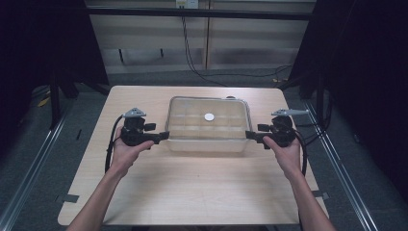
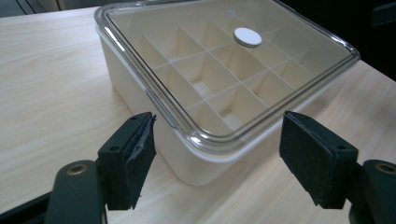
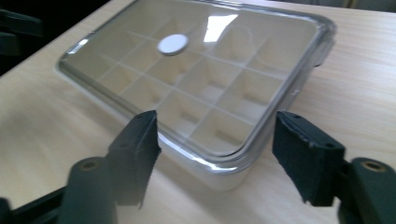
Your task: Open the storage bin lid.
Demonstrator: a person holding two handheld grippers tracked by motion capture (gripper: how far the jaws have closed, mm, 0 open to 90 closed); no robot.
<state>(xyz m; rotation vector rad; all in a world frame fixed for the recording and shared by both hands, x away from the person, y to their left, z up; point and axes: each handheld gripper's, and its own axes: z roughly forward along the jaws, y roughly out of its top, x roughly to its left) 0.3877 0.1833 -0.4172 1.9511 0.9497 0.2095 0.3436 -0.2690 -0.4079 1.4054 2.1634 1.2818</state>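
A white compartment box (image 1: 207,143) with a clear lid (image 1: 192,110) sits mid-table, a small white disc (image 1: 209,116) on the lid's centre. My left gripper (image 1: 163,136) is level at the box's near left corner, and my right gripper (image 1: 250,135) is at its near right corner. In the left gripper view the open jaws (image 2: 219,126) straddle a corner of the box (image 2: 135,88) without touching it, the disc (image 2: 248,37) beyond. The right gripper (image 3: 215,119) is likewise open around the lid's corner (image 3: 233,154), apart from it. Several empty compartments show through the lid.
The light wooden table (image 1: 192,192) has bare room in front of the box and to both sides. Dark curtains flank it, metal rails (image 1: 33,159) run along the floor, and a black cable (image 1: 190,57) hangs behind the far edge.
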